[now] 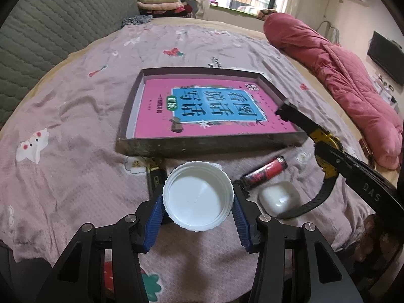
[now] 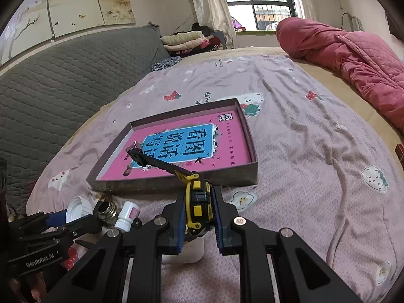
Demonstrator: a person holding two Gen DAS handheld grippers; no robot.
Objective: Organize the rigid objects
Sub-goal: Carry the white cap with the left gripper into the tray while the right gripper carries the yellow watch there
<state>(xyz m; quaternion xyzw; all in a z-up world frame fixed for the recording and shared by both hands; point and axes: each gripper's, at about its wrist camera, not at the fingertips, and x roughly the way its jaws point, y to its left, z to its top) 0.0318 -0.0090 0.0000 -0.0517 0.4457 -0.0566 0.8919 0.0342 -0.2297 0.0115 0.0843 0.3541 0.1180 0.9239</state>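
My left gripper (image 1: 198,202) is shut on a white ribbed plastic lid (image 1: 197,197), held hollow side up just above the bedspread. In the right wrist view the same lid (image 2: 78,208) shows at the lower left. My right gripper (image 2: 200,192) is shut on a black and yellow watch (image 2: 199,202). One strap (image 2: 156,162) reaches out over the near corner of a shallow brown box (image 2: 176,183). A pink and blue book (image 1: 217,106) lies flat in that box (image 1: 209,145). From the left wrist view the watch (image 1: 325,141) hangs at the right, above the box's right corner.
On the pink bedspread in front of the box lie a red lighter (image 1: 265,171), a white earbud case (image 1: 279,197), a metal bulb base (image 2: 106,210) and a small white bottle (image 2: 127,214). A rolled red quilt (image 1: 341,75) lies along the right; a grey headboard (image 2: 63,88) stands left.
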